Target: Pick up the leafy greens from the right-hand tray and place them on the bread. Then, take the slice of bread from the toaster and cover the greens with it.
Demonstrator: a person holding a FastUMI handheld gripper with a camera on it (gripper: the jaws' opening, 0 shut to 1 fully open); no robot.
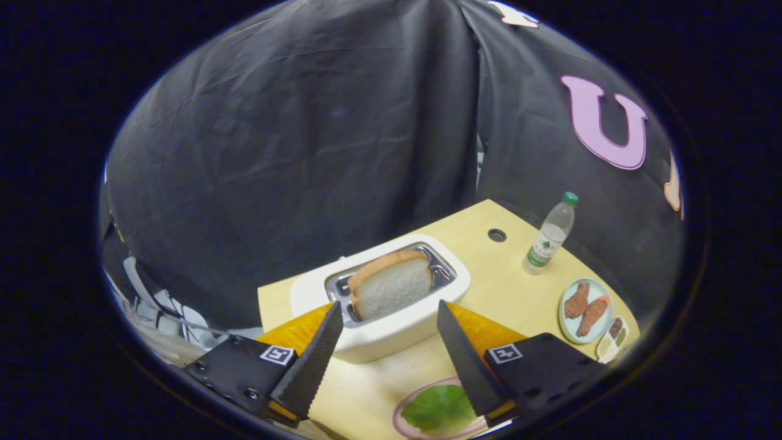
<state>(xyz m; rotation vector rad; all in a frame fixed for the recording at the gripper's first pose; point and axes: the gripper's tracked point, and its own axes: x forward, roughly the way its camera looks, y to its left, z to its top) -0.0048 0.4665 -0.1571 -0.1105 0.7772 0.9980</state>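
Gripper view, claw (pixel 389 304) spread wide, holding nothing, bread slice (pixel 391 285) upright in toaster (pixel 397 333) just ahead

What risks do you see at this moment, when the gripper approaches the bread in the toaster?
1. The bread slice leans in the slot of the white toaster; the open gripper, fingers either side of it, may grip it skewed or crush it.
2. The toaster looks light and could lift or slide if the slice catches.
3. The leafy green on the pink plate lies under the fingers; a low return path might brush it off.
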